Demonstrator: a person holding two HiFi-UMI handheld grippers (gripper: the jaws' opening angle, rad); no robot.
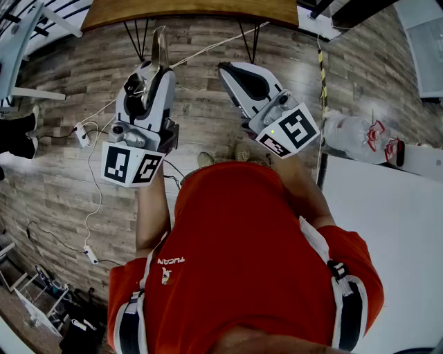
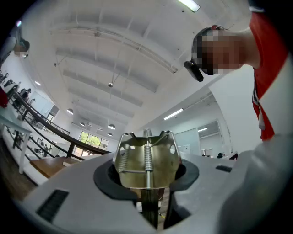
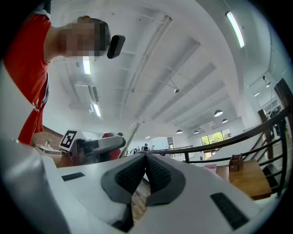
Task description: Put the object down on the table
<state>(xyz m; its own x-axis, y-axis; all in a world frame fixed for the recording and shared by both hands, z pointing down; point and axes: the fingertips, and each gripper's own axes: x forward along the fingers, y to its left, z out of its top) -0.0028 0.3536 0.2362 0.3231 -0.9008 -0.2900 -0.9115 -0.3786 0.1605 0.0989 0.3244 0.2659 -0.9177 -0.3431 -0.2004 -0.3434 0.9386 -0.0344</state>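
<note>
A thin brass-coloured metal clip with a coil spring down its middle (image 2: 146, 160) stands upright between the jaws of my left gripper (image 2: 147, 185). In the head view the clip (image 1: 160, 47) sticks out beyond the left gripper (image 1: 154, 69), which is shut on it and held over the wooden floor. My right gripper (image 1: 225, 68) is level with it to the right. Its ribbed pads (image 3: 155, 171) meet with nothing between them. Both grippers tilt up towards the ceiling. The white table (image 1: 387, 228) lies to the lower right, beside the person in a red shirt.
A wooden tabletop on thin black legs (image 1: 194, 10) stands ahead. A power strip with cables (image 1: 82, 133) lies on the floor at left. A white bag with red print (image 1: 360, 135) sits near the white table's far corner. The left gripper (image 3: 98, 146) shows in the right gripper view.
</note>
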